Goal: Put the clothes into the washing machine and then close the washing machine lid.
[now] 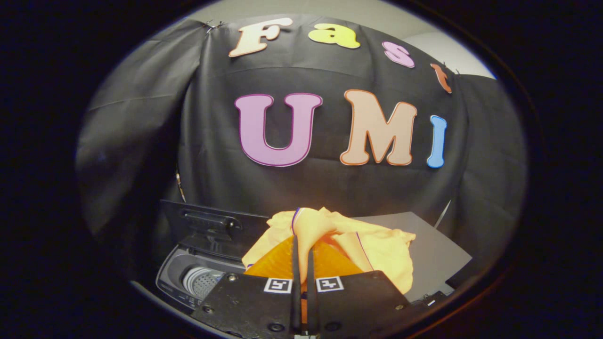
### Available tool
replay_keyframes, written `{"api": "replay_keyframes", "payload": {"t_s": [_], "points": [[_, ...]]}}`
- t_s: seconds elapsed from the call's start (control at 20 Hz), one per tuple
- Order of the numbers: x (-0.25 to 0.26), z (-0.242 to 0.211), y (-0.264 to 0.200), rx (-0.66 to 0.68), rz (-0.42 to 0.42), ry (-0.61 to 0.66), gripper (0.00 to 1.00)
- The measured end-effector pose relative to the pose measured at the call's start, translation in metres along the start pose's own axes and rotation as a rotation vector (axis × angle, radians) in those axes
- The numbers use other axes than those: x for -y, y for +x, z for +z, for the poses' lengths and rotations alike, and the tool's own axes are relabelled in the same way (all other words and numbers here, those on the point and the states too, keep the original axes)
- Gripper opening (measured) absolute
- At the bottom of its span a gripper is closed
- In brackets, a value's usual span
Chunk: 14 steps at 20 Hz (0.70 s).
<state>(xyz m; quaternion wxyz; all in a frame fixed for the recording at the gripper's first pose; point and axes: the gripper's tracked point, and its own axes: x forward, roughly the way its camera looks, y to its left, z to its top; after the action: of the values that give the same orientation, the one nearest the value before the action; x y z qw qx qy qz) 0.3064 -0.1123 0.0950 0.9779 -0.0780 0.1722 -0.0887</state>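
The gripper [301, 263] pinches the yellow shirt [339, 240] tightly. Carry it left over the open washing machine [198, 278] before letting go, so no cloth hangs outside.

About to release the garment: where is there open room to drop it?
The gripper is shut on the yellow cloth garment. Open room: the small washing machine's drum opening, under its raised dark lid, and the bare grey tabletop beyond the garment.
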Motion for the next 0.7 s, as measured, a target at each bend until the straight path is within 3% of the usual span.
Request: {"api": "replay_keyframes", "payload": {"t_s": [0.35, 0.7], "points": [[-0.078, 0.023, 0.001, 0.029, 0.089, -0.004, 0.05], [-0.162, 0.008, 0.019, -0.018, 0.233, 0.039, 0.05]]}}
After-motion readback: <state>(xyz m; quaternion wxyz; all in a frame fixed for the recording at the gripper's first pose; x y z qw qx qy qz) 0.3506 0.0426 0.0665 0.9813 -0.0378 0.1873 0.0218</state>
